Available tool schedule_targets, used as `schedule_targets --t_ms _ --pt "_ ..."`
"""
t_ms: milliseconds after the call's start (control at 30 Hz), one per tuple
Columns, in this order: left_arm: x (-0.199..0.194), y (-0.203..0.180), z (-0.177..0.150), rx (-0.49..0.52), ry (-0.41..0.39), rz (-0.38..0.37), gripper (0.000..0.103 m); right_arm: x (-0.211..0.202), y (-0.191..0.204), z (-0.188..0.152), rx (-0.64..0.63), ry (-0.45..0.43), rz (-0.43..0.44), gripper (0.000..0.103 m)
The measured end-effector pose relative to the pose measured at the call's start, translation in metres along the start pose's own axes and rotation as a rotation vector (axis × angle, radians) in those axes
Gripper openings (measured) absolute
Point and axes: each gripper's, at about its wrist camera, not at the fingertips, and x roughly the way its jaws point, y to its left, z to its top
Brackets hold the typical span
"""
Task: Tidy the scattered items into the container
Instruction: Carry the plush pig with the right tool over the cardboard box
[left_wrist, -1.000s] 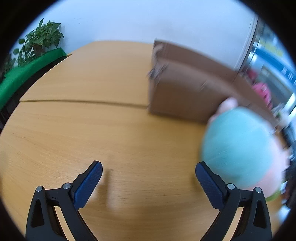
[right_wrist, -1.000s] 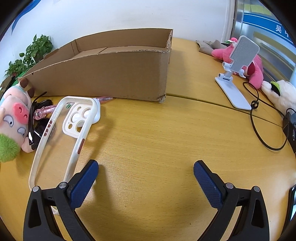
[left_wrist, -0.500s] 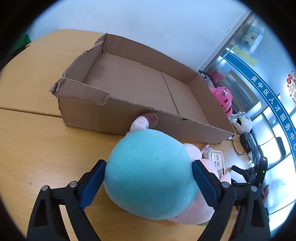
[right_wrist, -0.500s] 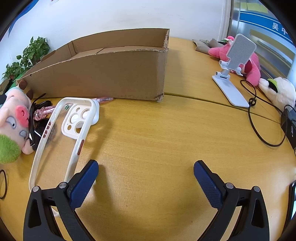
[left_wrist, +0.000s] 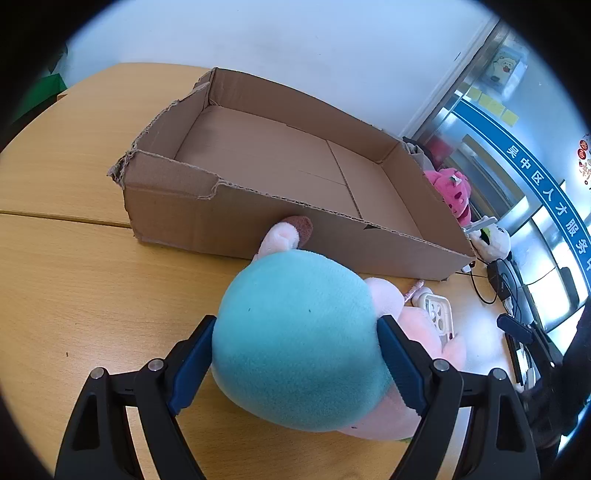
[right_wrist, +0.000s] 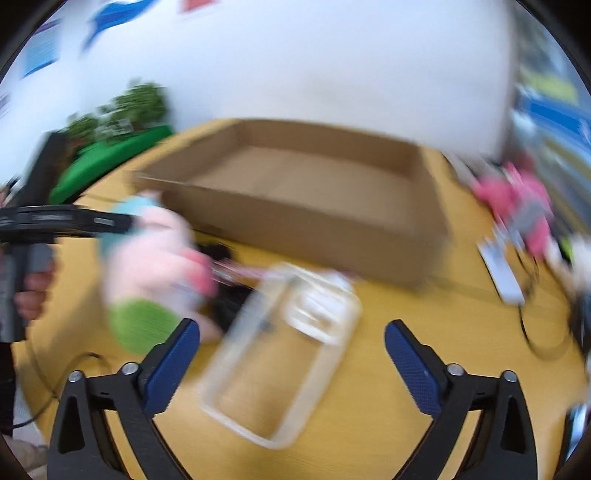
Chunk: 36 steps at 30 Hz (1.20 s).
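A plush pig (left_wrist: 295, 339) with a teal back and pink body sits between the pads of my left gripper (left_wrist: 295, 350), which is shut on it. It stands on the wooden table just in front of the open cardboard box (left_wrist: 280, 162). In the blurred right wrist view the pig (right_wrist: 155, 258) is at the left, held by the left gripper. My right gripper (right_wrist: 291, 358) is open and empty above a clear phone case (right_wrist: 280, 350). The box (right_wrist: 306, 192) lies beyond it. Dark sunglasses (right_wrist: 225, 295) and a pink pen (right_wrist: 240, 271) lie between pig and case.
A pink plush (left_wrist: 452, 192), a white plush (left_wrist: 493, 242) and black cables (left_wrist: 498, 284) lie right of the box. A white phone stand (right_wrist: 502, 273) is at the right. A green plant (right_wrist: 129, 107) stands at the back left.
My left gripper has closed tighter on the plush pig. My right gripper has swung up and left fast, so the phone case now lies between its fingers and the view is blurred.
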Motion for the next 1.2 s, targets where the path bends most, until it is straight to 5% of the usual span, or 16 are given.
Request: schedule_targets --t_ms 100,267,400,633,933,1200 --pt "0.0 0.002 0.0 -0.004 0.003 -0.004 0.086 0.02 0.045 0.015 -0.106 0.013 0.079 0.103" --pt "0.0 0.003 -0.001 -0.002 0.009 -0.006 0.086 0.071 0.092 0.02 -0.221 0.093 0.078 0.1" --pt "0.0 0.003 -0.002 0.004 0.013 -0.019 0.083 0.082 0.099 0.015 -0.212 0.122 0.051 0.098" --pt "-0.018 -0.018 -0.005 0.037 -0.002 0.007 0.071 0.068 0.096 0.014 -0.15 0.112 0.079 0.081" --pt "-0.08 -0.058 0.023 0.122 -0.13 0.02 0.069 0.008 0.098 0.048 -0.123 -0.042 0.1 0.079" --pt "-0.127 -0.097 0.1 0.255 -0.258 0.033 0.07 -0.03 0.081 0.129 -0.162 -0.181 0.078 0.079"
